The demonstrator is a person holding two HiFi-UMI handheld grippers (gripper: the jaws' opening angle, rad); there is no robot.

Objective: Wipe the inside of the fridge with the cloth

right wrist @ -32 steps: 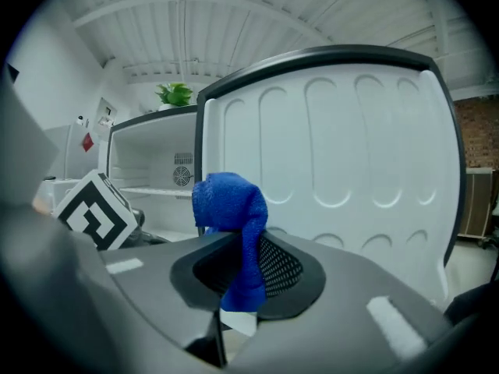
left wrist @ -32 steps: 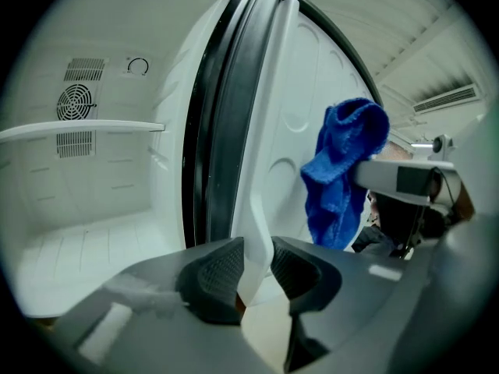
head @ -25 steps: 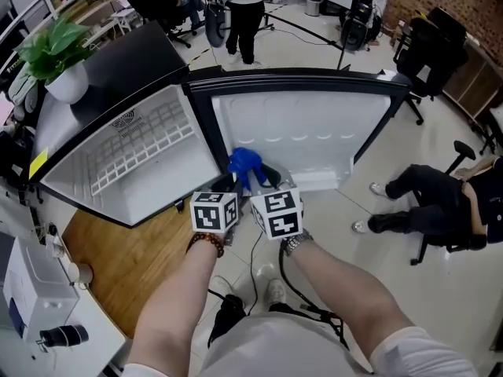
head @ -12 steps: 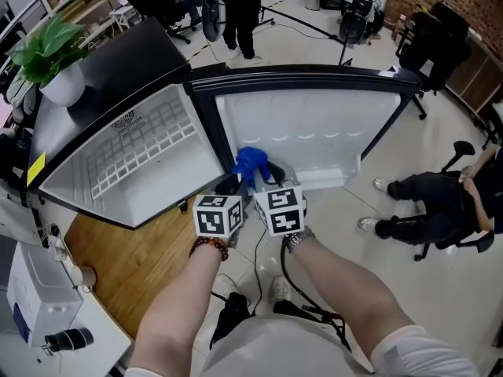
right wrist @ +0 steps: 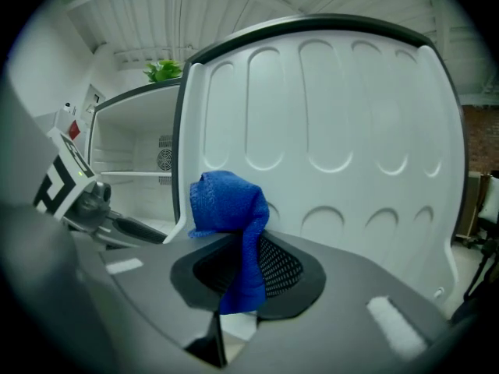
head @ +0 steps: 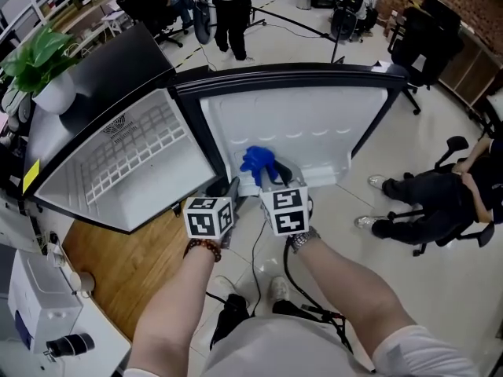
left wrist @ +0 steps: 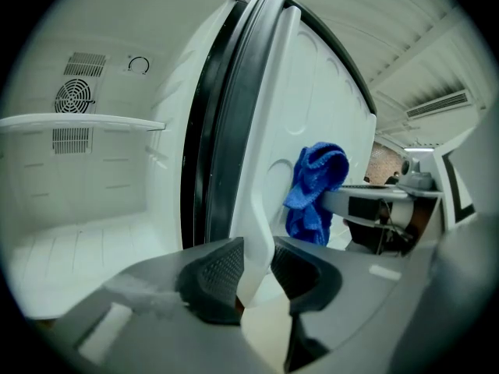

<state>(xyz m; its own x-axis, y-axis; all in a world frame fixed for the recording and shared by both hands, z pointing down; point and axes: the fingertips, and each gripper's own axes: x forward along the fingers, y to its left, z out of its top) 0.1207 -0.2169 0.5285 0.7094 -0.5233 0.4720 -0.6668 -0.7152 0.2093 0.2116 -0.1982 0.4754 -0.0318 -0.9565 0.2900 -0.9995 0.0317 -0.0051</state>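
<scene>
The fridge [head: 118,163] is standing open, its door [head: 314,124] swung wide. The left tool [left wrist: 257,267] is clamping the door's white edge. The right tool [right wrist: 242,275] is gripping the blue cloth [right wrist: 230,209], which is hanging close to the door's inner panel.

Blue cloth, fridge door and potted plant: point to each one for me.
blue cloth [right wrist: 228,205], right gripper view, on the bunched fabric above the jaws.
fridge door [head: 310,120], head view, on its white inner liner.
potted plant [head: 35,57], head view, on the green leaves.
</scene>
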